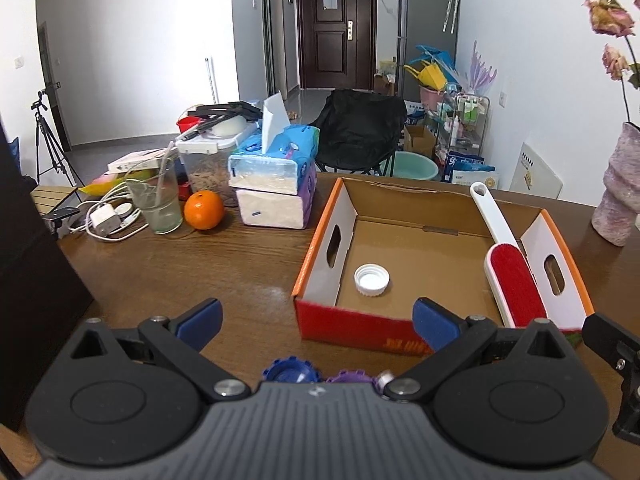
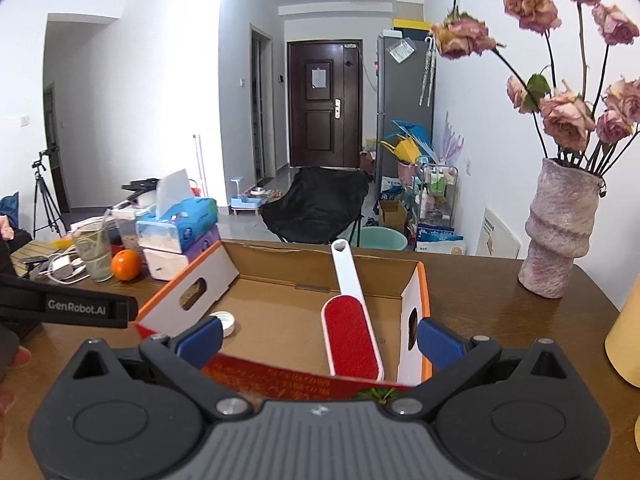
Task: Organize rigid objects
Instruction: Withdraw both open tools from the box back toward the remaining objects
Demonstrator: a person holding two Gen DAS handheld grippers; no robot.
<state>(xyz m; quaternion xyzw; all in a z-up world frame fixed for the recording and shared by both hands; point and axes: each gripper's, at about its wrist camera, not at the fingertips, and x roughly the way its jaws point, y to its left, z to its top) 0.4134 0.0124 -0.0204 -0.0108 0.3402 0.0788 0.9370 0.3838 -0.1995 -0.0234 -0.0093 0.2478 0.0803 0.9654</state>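
An open cardboard box (image 1: 320, 248) with orange rims and a red front stands on the brown table. Inside it lie a white bottle cap (image 1: 371, 279) and a red-and-white lint brush (image 1: 514, 280) leaning on the right wall. My left gripper (image 1: 318, 322) is open and empty, just before the box's front wall. A blue cap (image 1: 291, 372) and a purple cap (image 1: 350, 377) lie on the table under it. My right gripper (image 2: 320, 338) is open and empty over the box's front edge (image 2: 280, 376), above the brush (image 2: 350, 332). The white cap (image 2: 224, 320) shows at left.
An orange (image 1: 203, 209), a glass with a straw (image 1: 158, 204), stacked tissue packs (image 1: 276, 184), chargers and cables (image 1: 106, 218) crowd the table's far left. A pink vase of dried roses (image 2: 558, 232) stands at the right. A yellow object (image 2: 626, 340) sits at the right edge.
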